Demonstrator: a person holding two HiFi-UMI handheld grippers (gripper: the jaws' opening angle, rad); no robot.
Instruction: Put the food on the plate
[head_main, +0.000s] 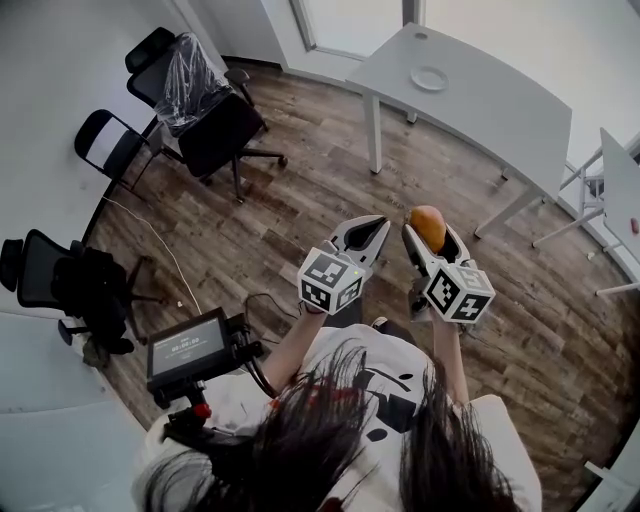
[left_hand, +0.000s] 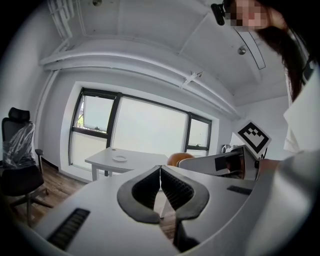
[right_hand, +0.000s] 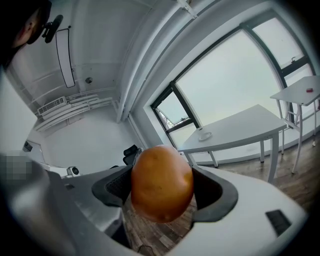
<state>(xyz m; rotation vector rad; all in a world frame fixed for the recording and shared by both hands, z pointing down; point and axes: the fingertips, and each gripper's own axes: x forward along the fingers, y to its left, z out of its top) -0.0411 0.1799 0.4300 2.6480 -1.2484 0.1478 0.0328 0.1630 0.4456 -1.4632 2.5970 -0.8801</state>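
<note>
**Between the right jaws: potato aloft, plate well away**

Over the wood floor (head_main: 300, 215), holds both tools out in front, side by side and close together, each topped by its marker cube. Grips in the right gripper (right_hand: 161, 172) what looks to be a potato (right_hand: 161, 190), tan-orange and smooth. Jaws spread wide there, dark ribbed pads pressed against its two flanks, its upper end standing proud of the fingertips. Carries nothing in the left gripper (left_hand: 160, 169): jaws together, tips meeting along a thin seam.

Well apart from the potato, across the room: a small white plate (head_main: 430, 78), lying on a white table (head_main: 490, 115) by the window wall. Shows in both gripper views too, ahead of the jaws and far beyond them.

Left of that table, near the wall: a black office chair (head_main: 215, 125) draped in clear plastic, and a second chair (head_main: 108, 145) just beside it. Lower down the same side, a third chair (head_main: 60, 280) heaped with dark stuff. Close by the person's left arm, a small screen (head_main: 188, 348) on a mount, cables trailing from it. At the right edge, part of a second table (head_main: 622, 190), also white.
</note>
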